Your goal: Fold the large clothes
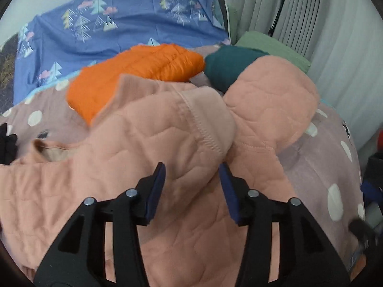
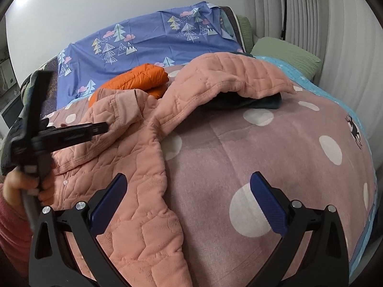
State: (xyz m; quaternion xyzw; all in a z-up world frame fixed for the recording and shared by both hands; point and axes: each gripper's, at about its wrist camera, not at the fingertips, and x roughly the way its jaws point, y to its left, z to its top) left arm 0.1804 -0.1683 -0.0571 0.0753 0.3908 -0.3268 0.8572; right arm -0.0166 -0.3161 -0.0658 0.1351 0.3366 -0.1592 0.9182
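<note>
Through your left wrist camera, your left gripper (image 1: 192, 167) hangs over the pink quilted jacket (image 1: 143, 157), its blue pads partly apart and nothing pinched between them. The jacket spreads right under and ahead of the fingers, with a folded cuff or hem just beyond the tips. One sleeve (image 1: 270, 110) runs up and to the right, lying over a dark teal garment (image 1: 225, 69). A folded orange jacket (image 1: 134, 81) sits behind the pink one, all on the pink polka-dot blanket (image 1: 318, 167).

Through your right wrist camera, your right gripper (image 2: 189, 179) stands wide open and empty. The pink jacket's lower edge (image 2: 143, 215) lies under the left finger and reaches into the gap, while the right finger is over bare blanket (image 2: 275, 148). Your left gripper (image 2: 71, 131) shows at the left edge above the jacket's chest, held by a hand (image 2: 21, 186); from this side angle its jaw gap is hard to judge.
</note>
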